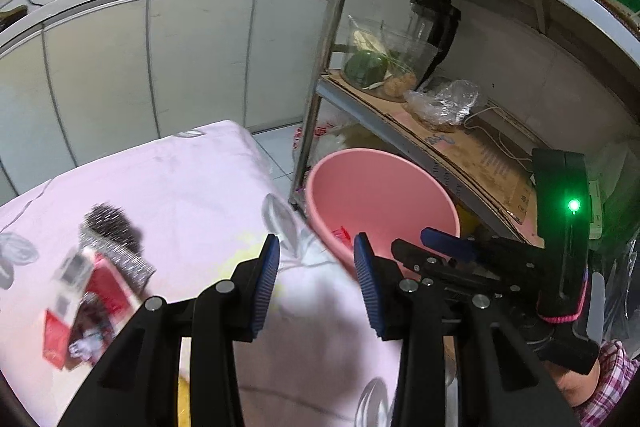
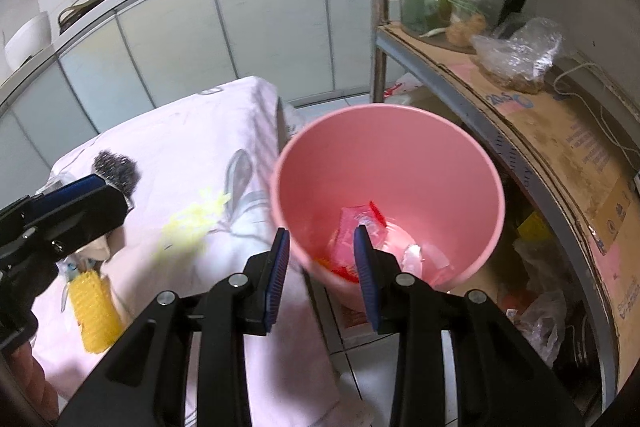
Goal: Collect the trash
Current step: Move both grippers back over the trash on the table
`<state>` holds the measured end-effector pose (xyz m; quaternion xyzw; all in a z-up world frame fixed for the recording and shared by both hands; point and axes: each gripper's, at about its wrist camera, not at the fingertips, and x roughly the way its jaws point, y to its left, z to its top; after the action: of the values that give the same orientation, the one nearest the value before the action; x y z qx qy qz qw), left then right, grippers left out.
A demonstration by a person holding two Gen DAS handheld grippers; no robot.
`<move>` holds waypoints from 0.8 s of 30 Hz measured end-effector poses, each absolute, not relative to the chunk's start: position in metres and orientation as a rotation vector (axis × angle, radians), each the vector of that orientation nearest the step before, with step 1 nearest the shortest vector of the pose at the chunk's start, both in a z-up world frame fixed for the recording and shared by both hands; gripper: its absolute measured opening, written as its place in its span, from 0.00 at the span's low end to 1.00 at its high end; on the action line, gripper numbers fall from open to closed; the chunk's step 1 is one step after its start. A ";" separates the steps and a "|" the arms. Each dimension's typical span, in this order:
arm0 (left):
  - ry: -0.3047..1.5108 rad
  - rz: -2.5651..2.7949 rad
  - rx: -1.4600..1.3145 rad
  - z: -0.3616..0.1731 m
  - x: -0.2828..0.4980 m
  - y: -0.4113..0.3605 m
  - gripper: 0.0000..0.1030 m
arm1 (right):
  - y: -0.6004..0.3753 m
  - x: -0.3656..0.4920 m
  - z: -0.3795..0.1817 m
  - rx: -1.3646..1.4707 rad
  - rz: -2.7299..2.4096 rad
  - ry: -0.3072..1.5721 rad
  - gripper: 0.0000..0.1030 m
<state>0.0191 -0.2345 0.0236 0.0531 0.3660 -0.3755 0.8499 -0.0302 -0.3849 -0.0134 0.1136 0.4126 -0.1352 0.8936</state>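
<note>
Table under pink floral cloth (image 2: 192,131) beside pink bin (image 2: 496,203), landmark. Bin holds red-clear wrappers (image 2: 360,223) at bottom. Left of bin on cloth: red packet (image 1: 100,291), blurred, next trash by my guess; dark wire scourer (image 1: 114,227) behind it; yellow roller brush (image 2: 94,307) further left. Packet looks light, thin, crinkly, slippery; pinch free edge. Left gripper (image 1: 316,279) wide, empty, over cloth near bin. Right gripper (image 2: 322,279) wide, empty, over bin rim.

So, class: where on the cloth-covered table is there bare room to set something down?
Bare pink cloth lies between the round steel scourer and the table's far edge. The near-left corner is crowded: red packet, yellow bristly roller. The pink plastic bin flanks the right edge.
</note>
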 end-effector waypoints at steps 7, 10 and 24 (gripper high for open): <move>0.757 -0.734 0.099 0.031 0.008 -0.181 0.37 | -0.352 -0.033 -0.009 0.227 -0.206 0.864 0.33; 0.748 -0.694 0.092 0.034 0.006 -0.149 0.37 | -0.333 -0.033 -0.008 0.219 -0.154 0.868 0.33; 0.815 -0.349 0.020 0.007 0.022 0.016 0.37 | -0.257 -0.020 -0.021 0.210 0.112 0.932 0.33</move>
<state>0.0217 0.0163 0.0066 0.0095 0.3945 -0.1689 0.9032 -0.0195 -0.2575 -0.0215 0.1012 0.4484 0.0538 0.8865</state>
